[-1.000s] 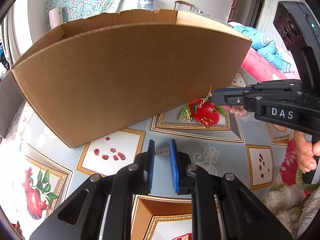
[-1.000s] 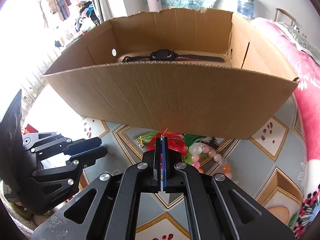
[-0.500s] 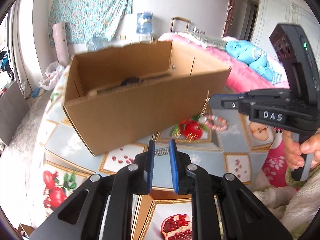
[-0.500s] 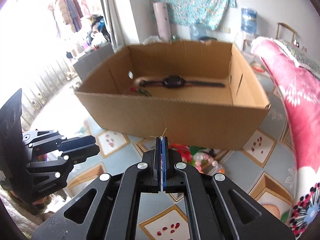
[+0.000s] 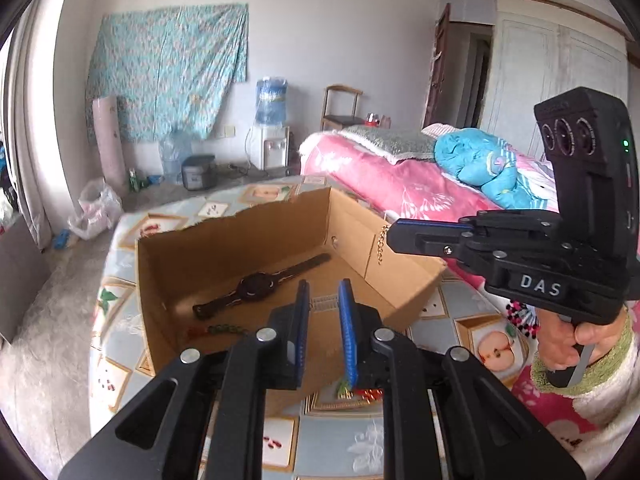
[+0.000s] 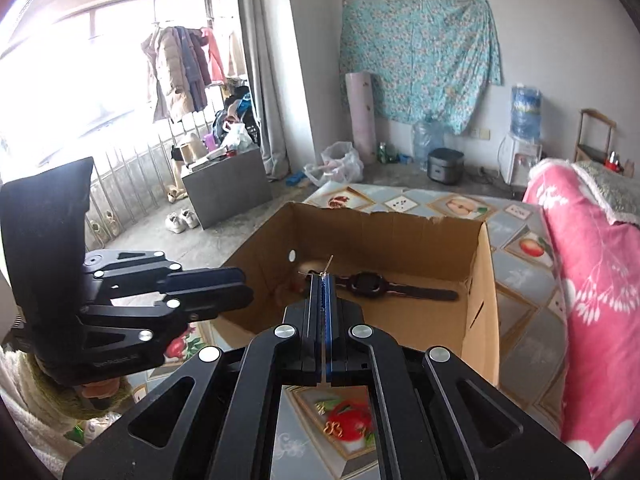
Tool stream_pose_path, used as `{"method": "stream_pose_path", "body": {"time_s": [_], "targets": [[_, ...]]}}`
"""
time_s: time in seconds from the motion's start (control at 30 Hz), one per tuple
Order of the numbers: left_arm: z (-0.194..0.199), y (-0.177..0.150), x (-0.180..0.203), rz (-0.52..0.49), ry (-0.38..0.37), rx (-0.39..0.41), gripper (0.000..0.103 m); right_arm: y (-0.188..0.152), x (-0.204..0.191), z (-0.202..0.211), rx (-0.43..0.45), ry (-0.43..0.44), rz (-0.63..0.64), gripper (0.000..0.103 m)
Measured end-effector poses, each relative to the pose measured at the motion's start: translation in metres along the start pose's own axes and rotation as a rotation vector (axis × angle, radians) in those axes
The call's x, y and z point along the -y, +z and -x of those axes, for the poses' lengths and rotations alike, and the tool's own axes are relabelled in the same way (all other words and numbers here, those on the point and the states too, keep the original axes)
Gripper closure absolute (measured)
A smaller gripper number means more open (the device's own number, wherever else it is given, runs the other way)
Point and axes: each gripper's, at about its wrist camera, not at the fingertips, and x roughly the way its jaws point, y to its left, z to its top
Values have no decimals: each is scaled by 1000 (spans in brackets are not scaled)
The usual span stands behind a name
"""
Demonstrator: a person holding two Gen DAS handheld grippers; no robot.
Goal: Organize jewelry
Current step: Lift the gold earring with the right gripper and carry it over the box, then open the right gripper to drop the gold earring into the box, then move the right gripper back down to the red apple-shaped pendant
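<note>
An open cardboard box (image 5: 404, 276) (image 6: 482, 304) stands on the patterned table. A black watch (image 5: 256, 290) (image 6: 372, 284) lies flat on its floor, with a red and green bead string (image 5: 216, 330) near the front wall. My right gripper (image 6: 324, 278) (image 5: 394, 234) is shut on a thin gold chain (image 5: 382, 244) (image 6: 326, 266), which hangs over the box's right wall. My left gripper (image 5: 324, 300) (image 6: 236, 284) is open and empty, held above the box's near wall.
A small gold clasp piece (image 6: 334, 428) lies on the tablecloth (image 6: 520, 276) below my right gripper. A pink bedspread (image 5: 404, 188) rises to the right of the table. The floor drops away on the left.
Both grippers have risen and tilted, so the box interior now lies below them. The gold chain has come up off the table with the right gripper and hangs over the box.
</note>
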Motion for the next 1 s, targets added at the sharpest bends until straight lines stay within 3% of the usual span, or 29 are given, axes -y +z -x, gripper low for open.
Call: {"method": "stream_pose_path", "body": {"time_s": [0.23,0.3,0.4,0.67,0.93,1.0], "targets": [[-74,13,-24,65,-12,-160,88,12,53,-57,-169,43,-108,103],[-94,14,-29,83,1,-217,88,13,63,-62,-178,53,-135,98],[-108,12,-37,114,9,-259,76,13,72,-61,-170,50,-152,92],[-86,14,-41,146,7,-166,54,13,83,-23,-58,-11,-160,83],[0,1,-26,87,23,21,38,-16,74,52,65,-46,-163,72],[18,-10,-19,55,12,31,33,-30,67,62,63,-41,-154,70]]}}
